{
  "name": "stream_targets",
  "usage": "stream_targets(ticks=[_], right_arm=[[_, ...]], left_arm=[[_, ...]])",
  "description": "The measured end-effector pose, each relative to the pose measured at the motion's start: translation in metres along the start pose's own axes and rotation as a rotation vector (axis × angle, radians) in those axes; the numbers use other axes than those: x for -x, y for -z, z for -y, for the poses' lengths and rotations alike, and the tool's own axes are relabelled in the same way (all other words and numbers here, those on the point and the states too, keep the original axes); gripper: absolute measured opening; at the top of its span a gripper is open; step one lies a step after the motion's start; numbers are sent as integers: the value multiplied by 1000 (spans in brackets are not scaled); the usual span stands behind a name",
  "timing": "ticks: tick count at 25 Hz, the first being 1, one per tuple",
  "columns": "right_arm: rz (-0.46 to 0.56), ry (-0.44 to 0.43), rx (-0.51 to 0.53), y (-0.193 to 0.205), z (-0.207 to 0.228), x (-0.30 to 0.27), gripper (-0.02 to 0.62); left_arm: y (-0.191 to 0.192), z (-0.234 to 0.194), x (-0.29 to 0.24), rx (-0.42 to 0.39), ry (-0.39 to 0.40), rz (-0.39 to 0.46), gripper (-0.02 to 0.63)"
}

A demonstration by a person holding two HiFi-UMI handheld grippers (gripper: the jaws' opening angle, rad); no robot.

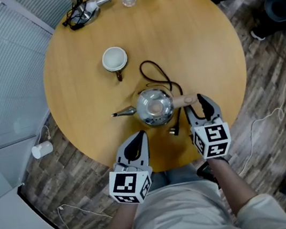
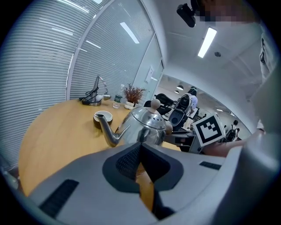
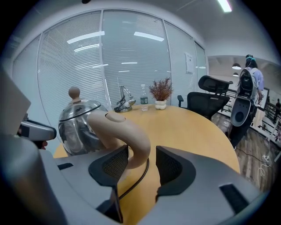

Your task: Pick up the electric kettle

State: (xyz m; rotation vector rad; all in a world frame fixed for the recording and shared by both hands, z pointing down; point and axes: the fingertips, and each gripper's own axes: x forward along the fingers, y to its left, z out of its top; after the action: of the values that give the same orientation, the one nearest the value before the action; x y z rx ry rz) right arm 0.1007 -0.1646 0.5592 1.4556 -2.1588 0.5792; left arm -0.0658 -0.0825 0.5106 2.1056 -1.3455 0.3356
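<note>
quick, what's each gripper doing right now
left gripper: closed, empty
right gripper: open, kettle handle between the jaws, not clamped

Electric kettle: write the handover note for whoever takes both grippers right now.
Left gripper: shut, empty, short of the kettle on the person's side.
Right gripper: open, jaws on either side of the kettle's beige handle, not clamped.
Kettle: upright on the round table, spout to the head view's left, black cord lying loose on the tabletop.
Done: right gripper lined up on the handle.
Left: close on the handle, lift, and mind the cord.
</note>
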Motion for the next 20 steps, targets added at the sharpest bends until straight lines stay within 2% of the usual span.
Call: stream_targets(ticks=[20], right_arm=[[-10, 16, 27, -4, 3, -33, 199]], left_arm=[[7, -27, -3, 32, -50, -23, 3]])
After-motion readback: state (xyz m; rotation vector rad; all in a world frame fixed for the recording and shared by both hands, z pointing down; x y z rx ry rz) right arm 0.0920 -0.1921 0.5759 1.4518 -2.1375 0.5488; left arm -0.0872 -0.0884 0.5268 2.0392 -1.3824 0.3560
